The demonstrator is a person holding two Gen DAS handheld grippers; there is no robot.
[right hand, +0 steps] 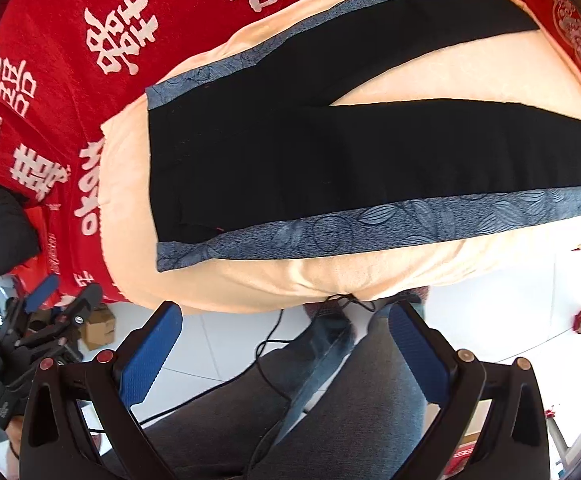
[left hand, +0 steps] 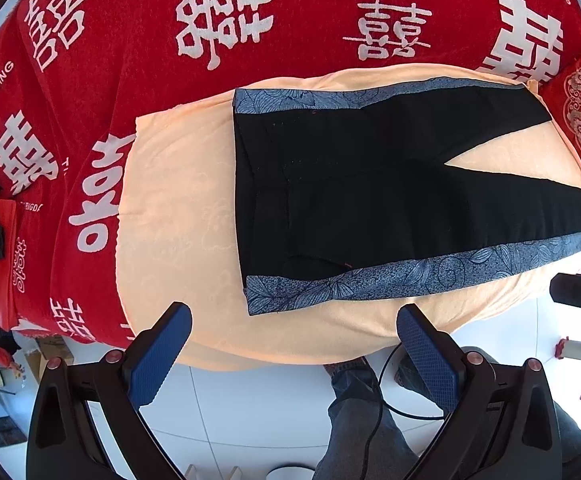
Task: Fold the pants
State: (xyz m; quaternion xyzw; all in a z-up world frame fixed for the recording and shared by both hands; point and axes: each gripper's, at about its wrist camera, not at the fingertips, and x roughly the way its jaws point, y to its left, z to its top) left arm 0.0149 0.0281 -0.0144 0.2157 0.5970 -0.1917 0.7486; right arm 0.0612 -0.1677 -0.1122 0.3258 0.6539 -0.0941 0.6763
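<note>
Nearest, left gripper (left hand: 294, 320) and right gripper (right hand: 286, 316): both spread wide, grasping nothing, hovering off the near edge of the cloth (left hand: 170, 220). Beyond, pants (left hand: 390, 200) flat on that peach cloth, unfolded, legs splayed in a V. Long axis left to right: waistband left, cuffs right, patterned side stripe (right hand: 370, 228) along the near edge. Farther off, red blanket (left hand: 130, 40). Apparently the start, first fold not yet made; next, probably pinching the near leg's edge and carrying it over the far leg.
</note>
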